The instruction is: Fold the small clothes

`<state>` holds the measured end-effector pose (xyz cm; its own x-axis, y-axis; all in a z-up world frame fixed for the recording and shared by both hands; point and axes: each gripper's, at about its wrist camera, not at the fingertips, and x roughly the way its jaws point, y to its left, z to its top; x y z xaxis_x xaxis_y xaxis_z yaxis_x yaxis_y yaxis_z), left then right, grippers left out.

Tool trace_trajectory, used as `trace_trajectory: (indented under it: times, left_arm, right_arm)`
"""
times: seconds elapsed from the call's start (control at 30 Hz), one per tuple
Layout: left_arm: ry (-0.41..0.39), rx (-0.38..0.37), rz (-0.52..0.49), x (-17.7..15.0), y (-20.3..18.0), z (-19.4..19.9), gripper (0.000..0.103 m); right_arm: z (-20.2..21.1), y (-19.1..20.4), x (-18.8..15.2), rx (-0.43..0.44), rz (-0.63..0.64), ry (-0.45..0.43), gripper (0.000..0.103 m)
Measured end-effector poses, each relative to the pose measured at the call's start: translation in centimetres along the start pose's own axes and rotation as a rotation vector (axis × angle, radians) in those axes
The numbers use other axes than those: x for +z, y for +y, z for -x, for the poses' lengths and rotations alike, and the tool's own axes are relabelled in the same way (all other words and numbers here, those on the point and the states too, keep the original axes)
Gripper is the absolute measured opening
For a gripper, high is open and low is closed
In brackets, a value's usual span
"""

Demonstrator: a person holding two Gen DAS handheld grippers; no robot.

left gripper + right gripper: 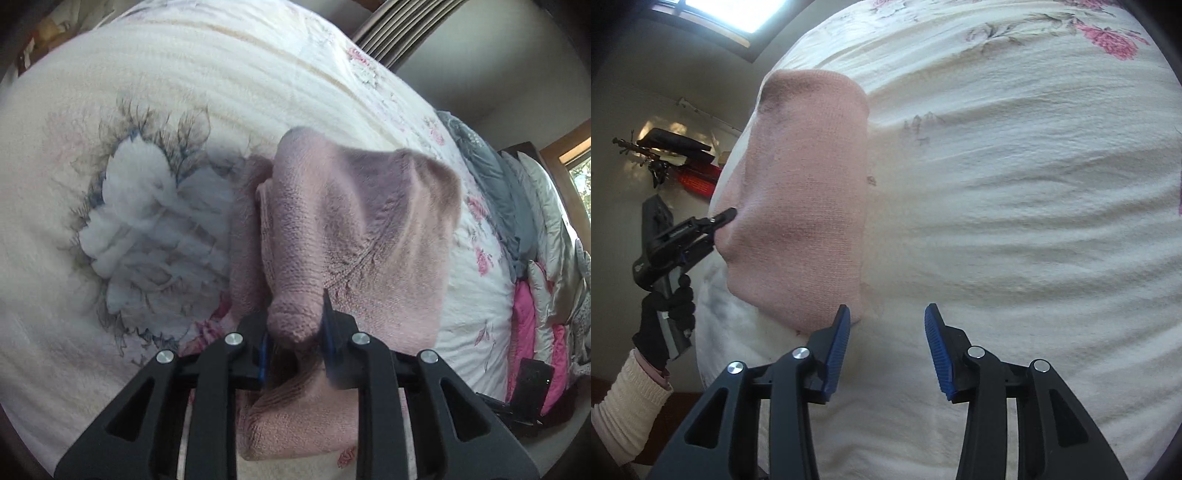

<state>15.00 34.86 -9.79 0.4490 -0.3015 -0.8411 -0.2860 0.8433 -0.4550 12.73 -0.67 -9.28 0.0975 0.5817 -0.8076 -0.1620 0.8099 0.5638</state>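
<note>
A small pink knitted garment [354, 229] lies on the white floral bedspread [184, 74]. My left gripper [295, 325] is shut on a bunched fold of the garment, lifting it off the bed; more pink knit hangs under the fingers. In the right wrist view the same garment [805, 206] appears as a smooth pink panel, with the left gripper [720, 221] pinching its left edge, held by a black-gloved hand [665, 314]. My right gripper [886, 328] is open just above the bedspread [1015, 221], its left blue pad [838, 343] close to the garment's lower corner, nothing between the fingers.
Grey, white and bright pink bedding [532, 258] is piled along the bed's right side. A curtain [399, 26] hangs behind. In the right wrist view a window [727, 14] and dark gear [676, 147] sit beyond the bed's left edge.
</note>
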Motion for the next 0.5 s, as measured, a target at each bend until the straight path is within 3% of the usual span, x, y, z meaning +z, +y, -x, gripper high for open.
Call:
trace_trajectory:
  times: [0.1,0.23,0.33,0.5]
  left_arm:
    - [-0.004,-0.033,0.039,-0.1,0.6,0.5,0.027]
    - [0.003,-0.036,0.031,-1.3,0.5,3.1,0.046]
    - [0.031,-0.053,0.020,-3.4,0.6,4.1,0.050]
    - [0.109,-0.007,-0.004,-6.6,1.4,2.6,0.054]
  right_arm:
    - [-1.2,1.4,0.4,0.030,0.003,0.014,0.045]
    - [-2.5,3.1,0.8,0.105,0.003,0.032,0.058]
    - [-3.4,3.9,0.9,0.134,-0.006,0.040,0.071]
    - [-6.9,3.2,0.6,0.169,-0.086,0.124,0.073]
